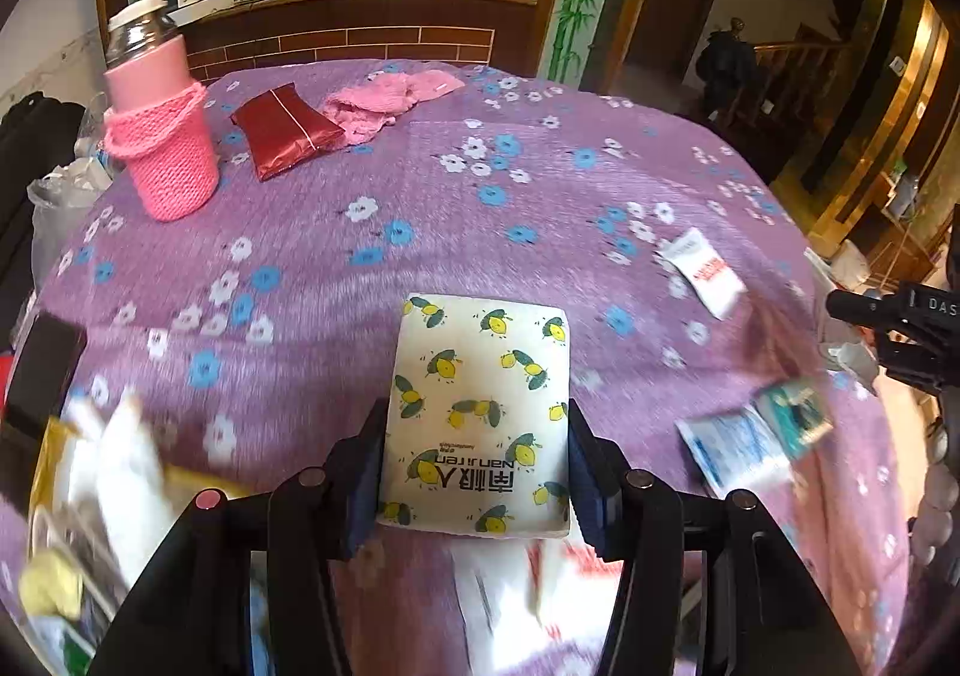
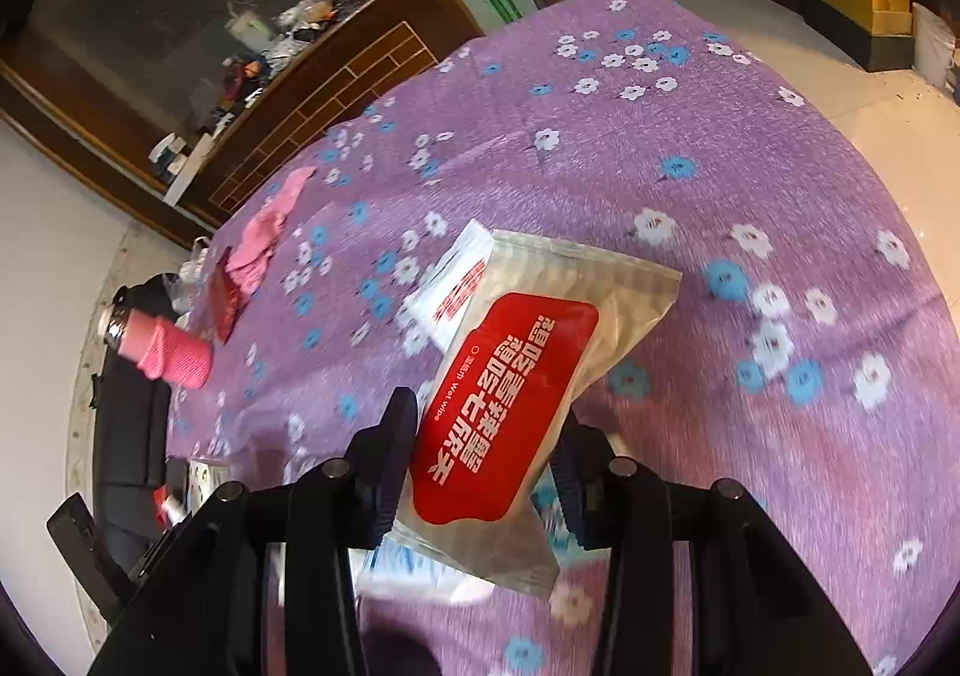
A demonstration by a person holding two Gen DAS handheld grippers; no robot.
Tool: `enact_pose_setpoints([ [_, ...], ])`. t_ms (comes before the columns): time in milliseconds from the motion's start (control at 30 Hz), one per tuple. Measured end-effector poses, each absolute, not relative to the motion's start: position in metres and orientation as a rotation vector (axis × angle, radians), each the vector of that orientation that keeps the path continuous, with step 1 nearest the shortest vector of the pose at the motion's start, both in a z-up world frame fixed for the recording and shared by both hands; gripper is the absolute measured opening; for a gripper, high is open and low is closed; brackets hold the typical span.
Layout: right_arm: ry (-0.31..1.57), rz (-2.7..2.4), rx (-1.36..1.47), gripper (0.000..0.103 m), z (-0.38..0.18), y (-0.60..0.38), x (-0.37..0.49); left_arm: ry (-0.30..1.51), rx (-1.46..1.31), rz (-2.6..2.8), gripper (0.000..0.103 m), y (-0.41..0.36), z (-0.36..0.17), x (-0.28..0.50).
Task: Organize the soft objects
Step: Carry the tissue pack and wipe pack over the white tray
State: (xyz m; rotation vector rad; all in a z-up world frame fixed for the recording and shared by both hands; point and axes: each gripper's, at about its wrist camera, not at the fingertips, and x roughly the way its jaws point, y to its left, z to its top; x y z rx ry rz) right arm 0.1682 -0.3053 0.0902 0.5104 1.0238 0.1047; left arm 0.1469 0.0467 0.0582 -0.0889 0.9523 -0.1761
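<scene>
Two packs are held up off the purple cloth (image 1: pixel 420 208). Left view: the left gripper (image 1: pixel 477 466) squeezes the lemon tissue pack (image 1: pixel 480 412) to carry it. Right view: the right gripper (image 2: pixel 480 472) pinches the red wet-wipe pack (image 2: pixel 510 406), tilted, ready to sort.

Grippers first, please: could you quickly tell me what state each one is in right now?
Left gripper: closed on the lemon-print tissue pack.
Right gripper: closed on the red-label wet wipe pack.
</scene>
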Motion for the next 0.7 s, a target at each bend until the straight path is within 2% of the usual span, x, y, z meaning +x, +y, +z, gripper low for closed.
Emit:
enact_pose_setpoints([
  [367, 0.971, 0.231, 0.456, 0.042, 0.121, -0.275, 0.088, 0.89, -0.162, -0.257, 0.055, 0.058, 0.09, 0.056],
  [700, 0.975, 0.378, 0.398, 0.042, 0.128, -0.214, 0.04, 0.842, -0.24, -0.241, 0.056, 0.108, 0.1, -0.029],
])
